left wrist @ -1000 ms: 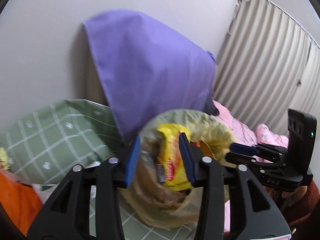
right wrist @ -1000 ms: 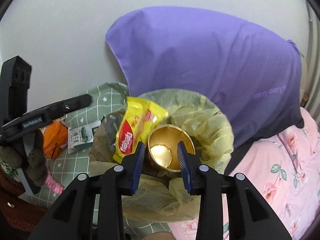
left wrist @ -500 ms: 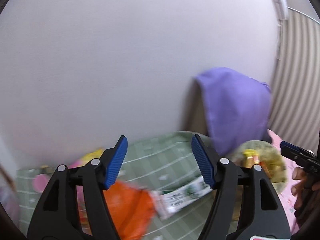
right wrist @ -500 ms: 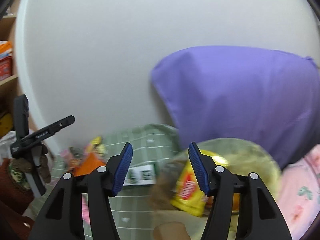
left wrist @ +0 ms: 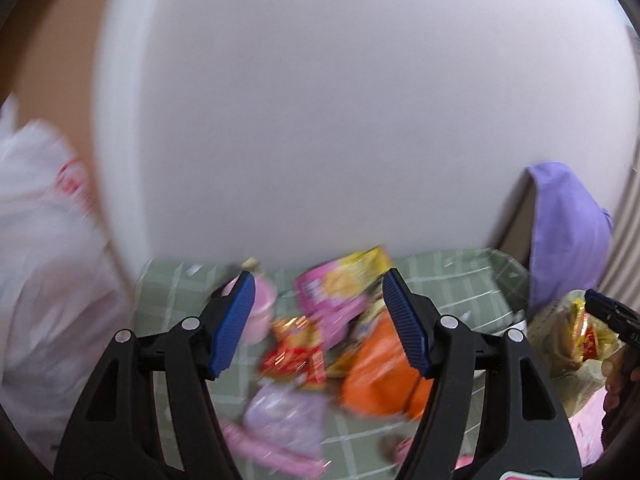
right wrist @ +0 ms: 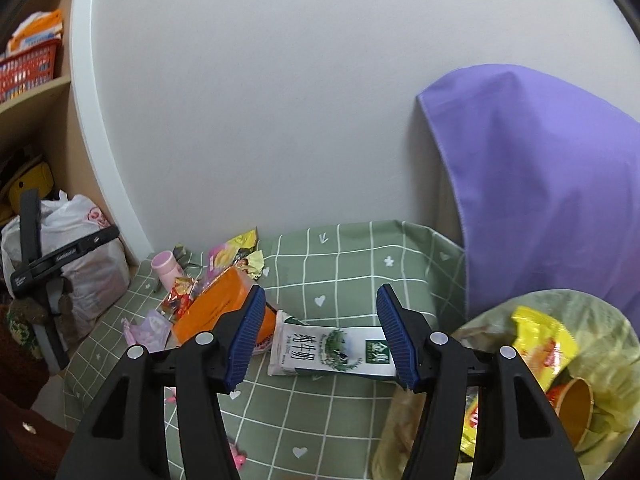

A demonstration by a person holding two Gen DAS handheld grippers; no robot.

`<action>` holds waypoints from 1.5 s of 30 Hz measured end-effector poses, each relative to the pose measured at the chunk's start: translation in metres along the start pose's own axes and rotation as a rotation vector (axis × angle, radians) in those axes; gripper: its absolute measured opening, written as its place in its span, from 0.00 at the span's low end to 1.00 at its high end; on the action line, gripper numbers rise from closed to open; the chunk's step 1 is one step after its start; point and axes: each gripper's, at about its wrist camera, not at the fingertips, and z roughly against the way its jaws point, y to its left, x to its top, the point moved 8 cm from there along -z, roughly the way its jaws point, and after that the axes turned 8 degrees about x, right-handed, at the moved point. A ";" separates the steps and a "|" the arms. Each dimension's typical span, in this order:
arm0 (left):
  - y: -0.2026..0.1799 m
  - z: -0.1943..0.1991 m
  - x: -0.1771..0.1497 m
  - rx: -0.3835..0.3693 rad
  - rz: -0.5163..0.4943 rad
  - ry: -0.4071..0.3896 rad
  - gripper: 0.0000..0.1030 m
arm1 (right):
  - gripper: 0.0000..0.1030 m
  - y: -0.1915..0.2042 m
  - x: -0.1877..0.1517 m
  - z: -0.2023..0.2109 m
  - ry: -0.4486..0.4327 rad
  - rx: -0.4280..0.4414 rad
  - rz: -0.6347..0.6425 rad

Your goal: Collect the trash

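My right gripper (right wrist: 320, 334) is open and empty above a flattened white milk carton (right wrist: 332, 350) on the green checked cloth (right wrist: 352, 256). An orange pack (right wrist: 216, 306) lies just left of it. The yellowish trash bag (right wrist: 600, 320) at lower right holds a yellow wrapper (right wrist: 540, 344) and a gold cup (right wrist: 576, 404). My left gripper (left wrist: 318, 324) is open and empty over a blurred pile: a red wrapper (left wrist: 294, 352), a pink-yellow pack (left wrist: 340, 280), the orange pack (left wrist: 380, 376), a lilac wrapper (left wrist: 284, 412) and a pink cup (left wrist: 262, 304). The trash bag shows at the right edge of the left wrist view (left wrist: 572, 344).
A purple cloth (right wrist: 552, 184) hangs against the wall behind the bag. A white plastic bag (right wrist: 88, 260) and wooden shelves with a red basket (right wrist: 28, 68) stand at the left. More wrappers (right wrist: 240, 248) and a pink cup (right wrist: 166, 266) lie at the cloth's far left.
Both grippers opened, released the yellow wrapper and gold cup into the bag, and swung left. The left one now faces the wrapper pile, the right one the milk carton.
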 end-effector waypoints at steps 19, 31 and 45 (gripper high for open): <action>0.063 -0.029 -0.133 0.164 0.238 0.331 0.61 | 0.53 0.038 -0.026 -0.059 0.082 0.075 0.033; 0.057 -0.009 -0.082 0.166 0.193 0.208 0.11 | 0.53 0.055 -0.023 -0.079 0.111 0.131 0.103; 0.050 0.042 -0.009 0.129 0.117 -0.004 0.12 | 0.53 0.106 0.001 -0.144 0.141 0.288 0.117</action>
